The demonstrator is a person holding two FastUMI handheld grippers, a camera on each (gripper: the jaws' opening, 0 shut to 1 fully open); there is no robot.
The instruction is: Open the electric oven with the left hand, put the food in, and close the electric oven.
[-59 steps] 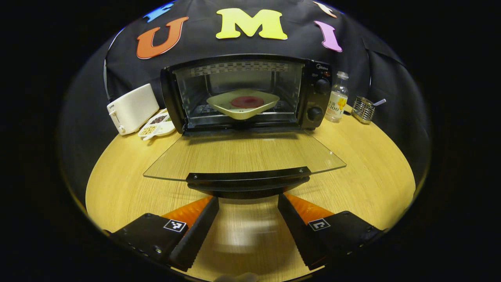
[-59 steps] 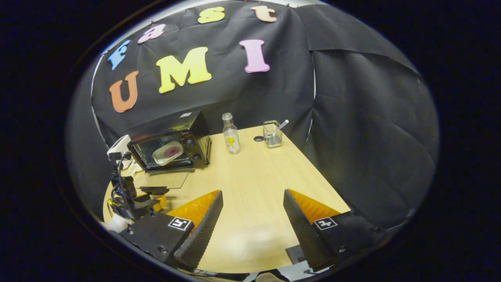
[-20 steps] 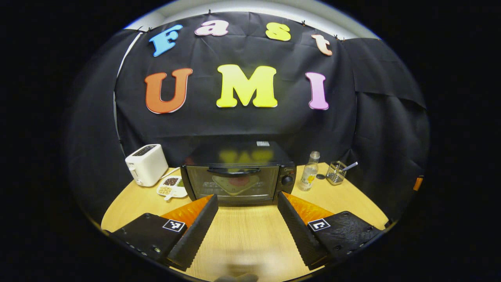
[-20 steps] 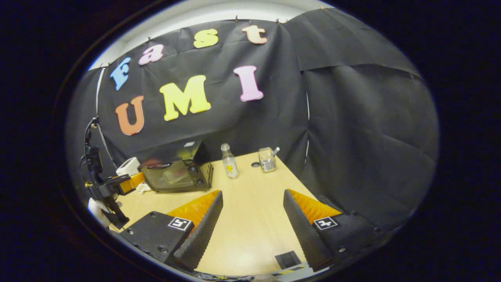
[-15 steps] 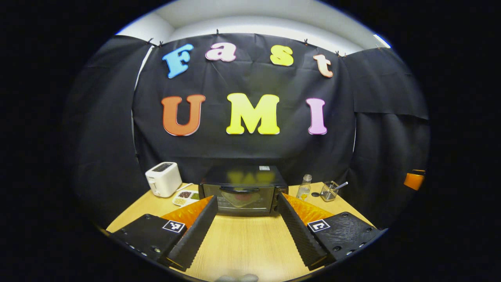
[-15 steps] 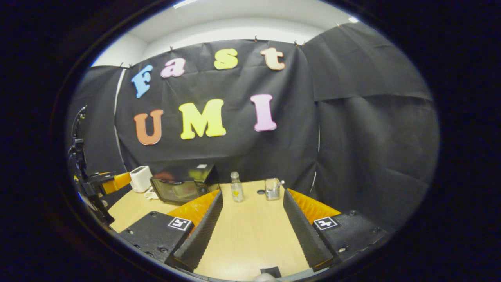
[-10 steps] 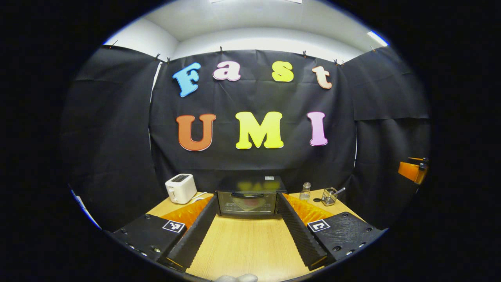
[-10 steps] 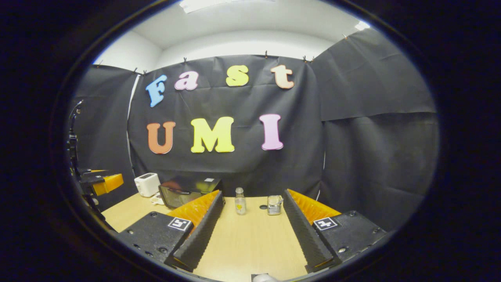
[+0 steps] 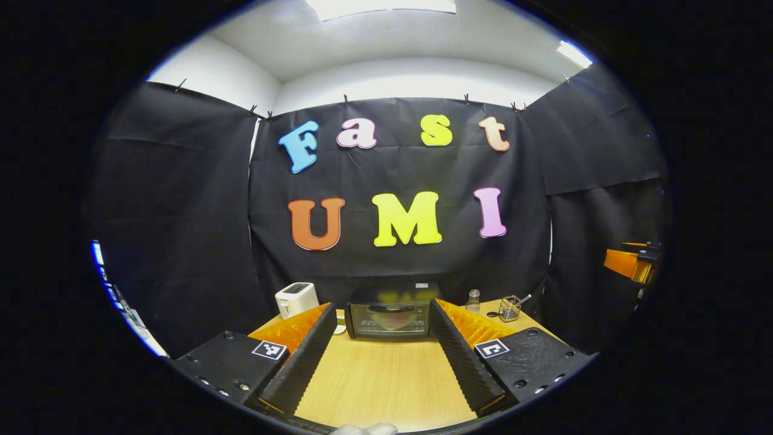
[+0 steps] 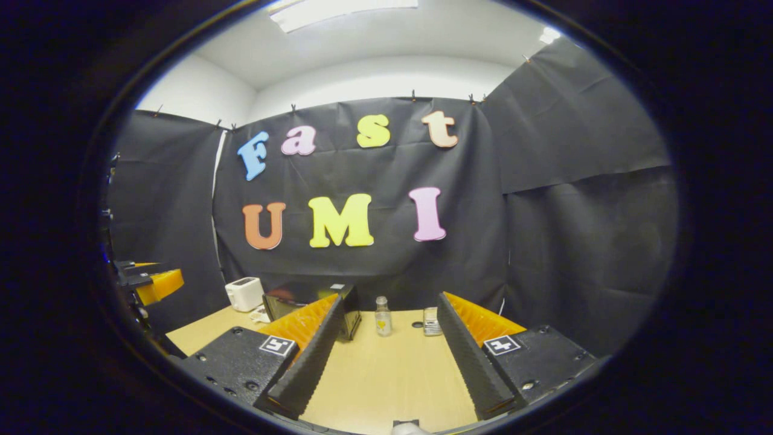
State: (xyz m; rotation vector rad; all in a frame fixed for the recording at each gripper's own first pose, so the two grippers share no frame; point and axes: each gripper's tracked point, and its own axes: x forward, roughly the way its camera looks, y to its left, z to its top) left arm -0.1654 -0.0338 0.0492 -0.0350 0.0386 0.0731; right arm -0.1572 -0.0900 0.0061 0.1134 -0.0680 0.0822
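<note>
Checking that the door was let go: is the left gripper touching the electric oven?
Apart. The left gripper view shows the left gripper open, with bare table between its fingertips and the electric oven, which stands shut farther back.

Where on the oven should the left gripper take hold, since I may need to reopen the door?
Grip the dark handle bar across the top of the oven door, coming straight from the front with the left gripper. The bar lies level and stands proud, so likely one finger above, one below.

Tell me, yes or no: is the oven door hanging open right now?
No. In the left gripper view the oven has its glass door upright and shut, with the plate of food dimly visible behind it.
</note>
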